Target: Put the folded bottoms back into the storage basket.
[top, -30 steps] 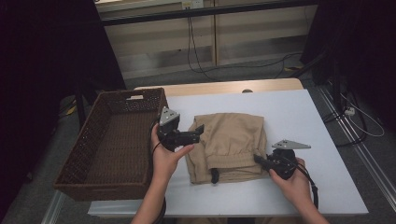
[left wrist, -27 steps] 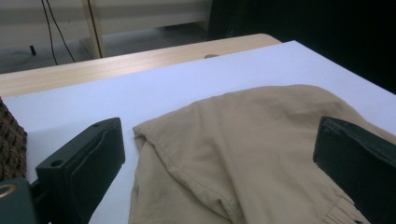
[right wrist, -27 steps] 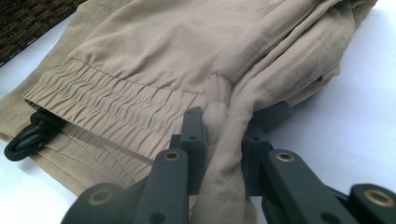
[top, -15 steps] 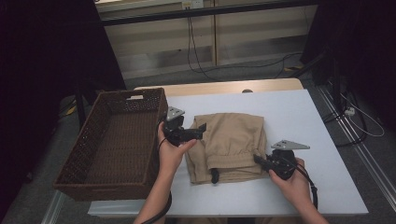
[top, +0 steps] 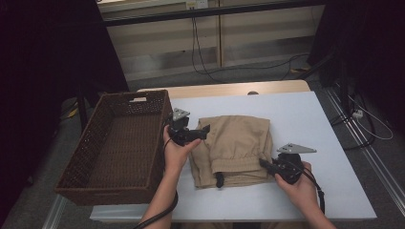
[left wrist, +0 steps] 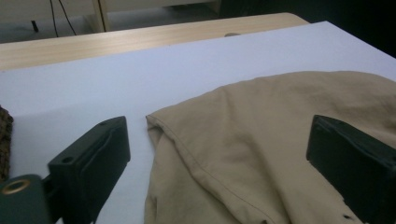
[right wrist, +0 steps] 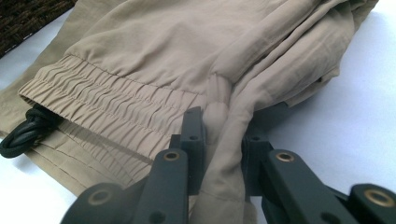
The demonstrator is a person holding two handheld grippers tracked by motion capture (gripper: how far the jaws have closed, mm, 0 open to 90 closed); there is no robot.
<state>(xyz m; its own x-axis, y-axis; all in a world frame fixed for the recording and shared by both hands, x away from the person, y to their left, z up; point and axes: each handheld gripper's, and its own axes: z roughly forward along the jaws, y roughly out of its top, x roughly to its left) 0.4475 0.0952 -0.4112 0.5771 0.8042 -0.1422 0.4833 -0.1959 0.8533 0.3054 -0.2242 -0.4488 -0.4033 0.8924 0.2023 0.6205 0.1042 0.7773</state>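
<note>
1. Since the earlier frame, the left hand-held gripper (top: 206,130) has dropped to the folded khaki shorts (top: 234,150); its jaws, just narrowing slightly, stand wide and empty.
2. Right hand-held gripper (right wrist: 223,140) pinches soft, creased cloth beside the ribbed elastic waistband (right wrist: 107,112).
3. Shorts lie on the smooth white surface (top: 305,119), next to the woven wicker basket (top: 119,148).

Tan shorts (top: 236,143), folded into a rough rectangle, lying flat a bit below the middle of the high view. Thin, lightly creased fabric. The gathered elastic waistband (right wrist: 107,112) runs along the lower edge, and a dark drawstring (top: 219,180) is bunched up at the lower left corner. A fold at the lower right edge is pinched up.
</note>
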